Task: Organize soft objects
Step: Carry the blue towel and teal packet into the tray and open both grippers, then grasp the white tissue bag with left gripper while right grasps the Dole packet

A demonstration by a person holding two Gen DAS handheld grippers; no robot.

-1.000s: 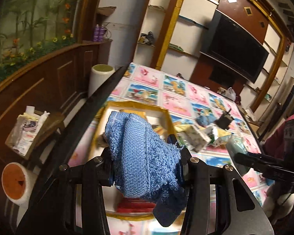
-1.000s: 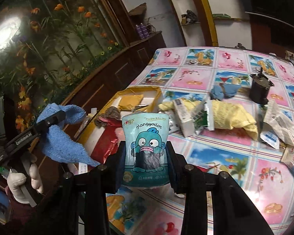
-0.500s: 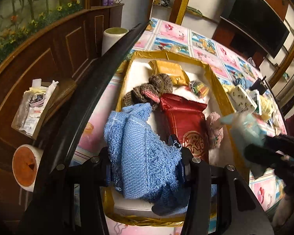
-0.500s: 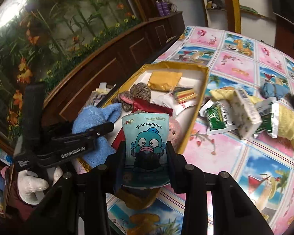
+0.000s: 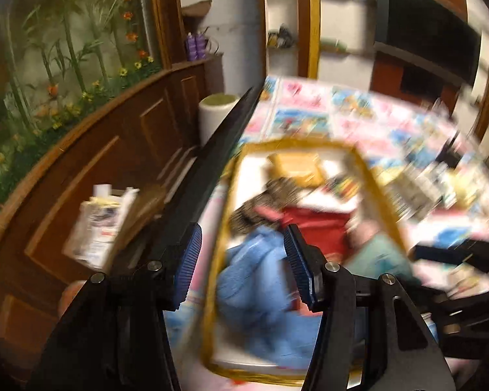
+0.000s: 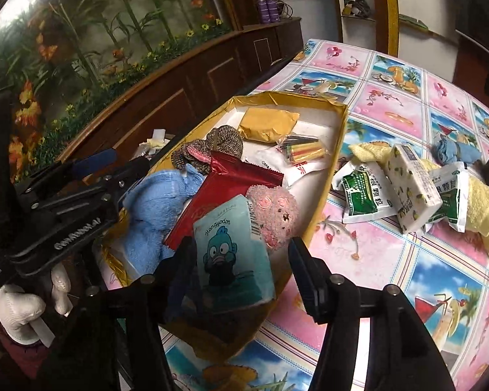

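Nearest the right gripper, the teal pouch leans at the near end of the gold box, over its near rim. The jaws have just been opening and stand apart: the right pad is clear of the pouch, which still lies against the left one. It may well tip over the rim onto the tabletop, or be dragged out if that jaw catches it on withdrawal.

In the left view, the left gripper has also just been opening; its blue pads stand wide, and the blue towel lies loose in the box's near end, free of both pads. The towel is bulky and piled near the rim, so its fibres could snag a pad and be lifted out.

Deeper in the box lie a red packet, a pink plush and a knitted piece.

The right view is sharp and shows the far-side clutter beyond the box: sachets, a tissue pack, a yellow cloth. The left view is motion-blurred, but alone shows both left pads clear of the towel.
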